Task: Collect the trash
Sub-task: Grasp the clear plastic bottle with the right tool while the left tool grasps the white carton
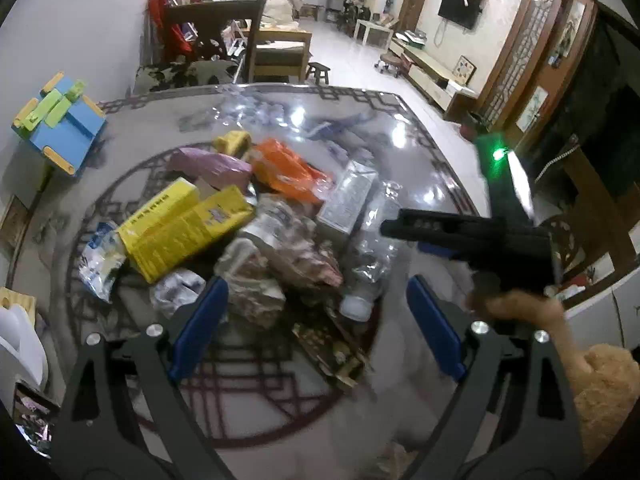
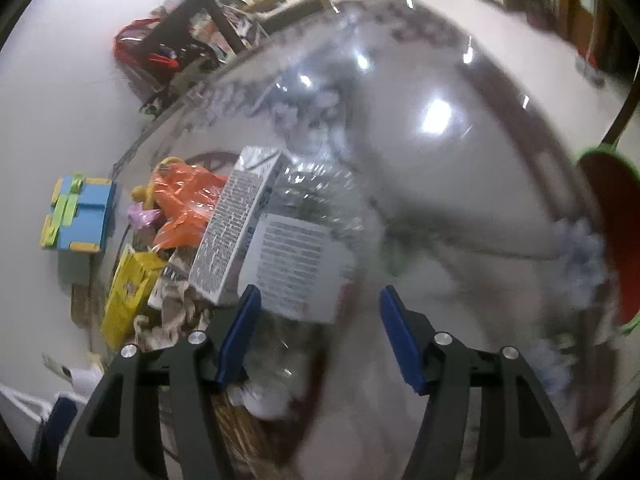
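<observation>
A heap of trash lies on the patterned table [image 1: 420,148]: a yellow carton [image 1: 188,228], an orange bag [image 1: 288,172], a purple packet [image 1: 212,164], a grey-white box [image 1: 348,196], a clear plastic bottle [image 1: 372,256] and crumpled brown paper [image 1: 272,272]. My left gripper [image 1: 316,320] is open, just above the near side of the heap. My right gripper [image 2: 316,336] is open over the bottle and a white printed box [image 2: 296,264]; it also shows in the left wrist view [image 1: 404,236]. The grey-white box [image 2: 236,228], orange bag [image 2: 180,200] and yellow carton [image 2: 128,296] show left of it.
A blue and green toy bench [image 1: 60,124] stands left of the table. A wooden chair [image 1: 256,44] stands beyond the far edge. A red round object [image 2: 604,232] is at the table's right side. White things [image 1: 20,340] sit at the near left.
</observation>
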Available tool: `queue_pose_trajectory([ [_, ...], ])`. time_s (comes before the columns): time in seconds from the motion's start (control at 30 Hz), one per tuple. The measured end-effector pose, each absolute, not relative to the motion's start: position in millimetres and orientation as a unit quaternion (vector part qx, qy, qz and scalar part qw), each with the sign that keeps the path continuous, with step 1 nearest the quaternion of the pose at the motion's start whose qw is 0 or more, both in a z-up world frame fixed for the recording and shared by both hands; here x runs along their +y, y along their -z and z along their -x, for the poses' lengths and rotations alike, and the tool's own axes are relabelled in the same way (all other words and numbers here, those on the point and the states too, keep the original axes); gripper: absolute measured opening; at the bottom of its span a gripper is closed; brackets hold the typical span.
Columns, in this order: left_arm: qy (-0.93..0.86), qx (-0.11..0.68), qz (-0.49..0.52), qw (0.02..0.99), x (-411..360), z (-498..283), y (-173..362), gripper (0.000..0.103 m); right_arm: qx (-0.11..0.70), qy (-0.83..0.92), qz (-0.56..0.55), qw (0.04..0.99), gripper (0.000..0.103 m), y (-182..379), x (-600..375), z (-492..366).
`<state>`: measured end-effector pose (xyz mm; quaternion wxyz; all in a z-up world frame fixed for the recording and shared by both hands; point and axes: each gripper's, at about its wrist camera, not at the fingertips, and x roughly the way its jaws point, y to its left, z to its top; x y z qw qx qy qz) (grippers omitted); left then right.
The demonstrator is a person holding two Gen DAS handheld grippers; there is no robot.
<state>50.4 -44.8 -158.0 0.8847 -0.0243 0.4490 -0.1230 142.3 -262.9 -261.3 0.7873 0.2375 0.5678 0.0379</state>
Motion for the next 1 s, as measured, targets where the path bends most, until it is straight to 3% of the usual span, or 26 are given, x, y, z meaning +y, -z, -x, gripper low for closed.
queue_pose_trajectory([
  [0.27,0.125,0.452,0.043,0.882,-26,-81,167,0.089,0.582,-0.040,-0.265,0.768,0.066,275,-247,-162],
  [0.63,0.126,0.456,0.050,0.880,-24,-109,179,0.089,0.590,-0.050,-0.241,0.769,0.056,281,-243,-160],
  [1.0,0.143,0.467,0.013,0.872,-51,-136,194,0.085,0.560,-0.054,-0.192,0.804,0.055,249,-265,-127],
])
